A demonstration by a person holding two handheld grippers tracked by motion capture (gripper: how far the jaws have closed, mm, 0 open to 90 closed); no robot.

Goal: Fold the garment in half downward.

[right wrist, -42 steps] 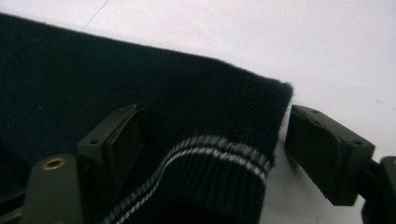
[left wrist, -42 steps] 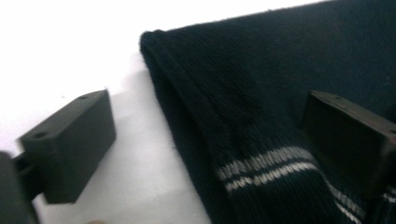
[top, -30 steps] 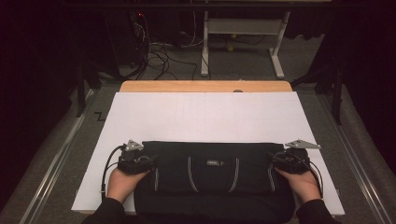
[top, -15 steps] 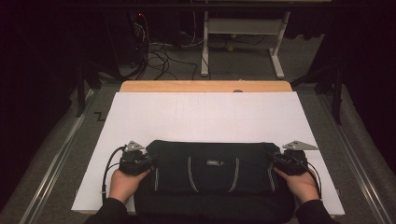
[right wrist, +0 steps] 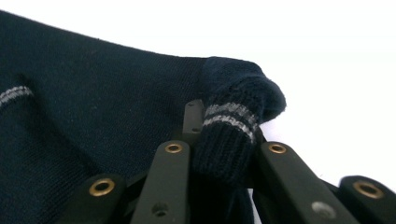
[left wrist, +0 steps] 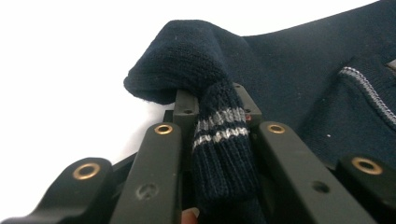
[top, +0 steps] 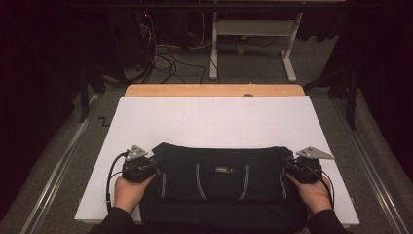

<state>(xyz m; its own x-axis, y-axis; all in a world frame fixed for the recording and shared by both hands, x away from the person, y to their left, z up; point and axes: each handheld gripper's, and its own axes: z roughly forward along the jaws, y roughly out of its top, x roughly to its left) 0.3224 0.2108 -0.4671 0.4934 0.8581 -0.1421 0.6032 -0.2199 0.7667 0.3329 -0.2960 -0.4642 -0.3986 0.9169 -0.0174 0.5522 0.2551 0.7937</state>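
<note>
One dark navy garment (top: 221,187) lies folded on the near part of the white sheet (top: 214,122), which covers a wooden table (top: 214,90). Two grippers, one per hand. Left gripper (top: 155,163) at the garment's left end, jaws just closed and clamped on a ribbed cuff (left wrist: 219,135) with two grey stripes. Right gripper (top: 287,165) at the right end, jaws also just closed, clamped on the other striped cuff (right wrist: 231,123). Two cuffs pinched in total. One cable (top: 111,178) trails from the left gripper.

Both grippers clamp the dark garment (top: 221,180) on the white sheet (top: 214,122): left gripper (top: 155,163) and right gripper (top: 285,163), jaws just closing.
</note>
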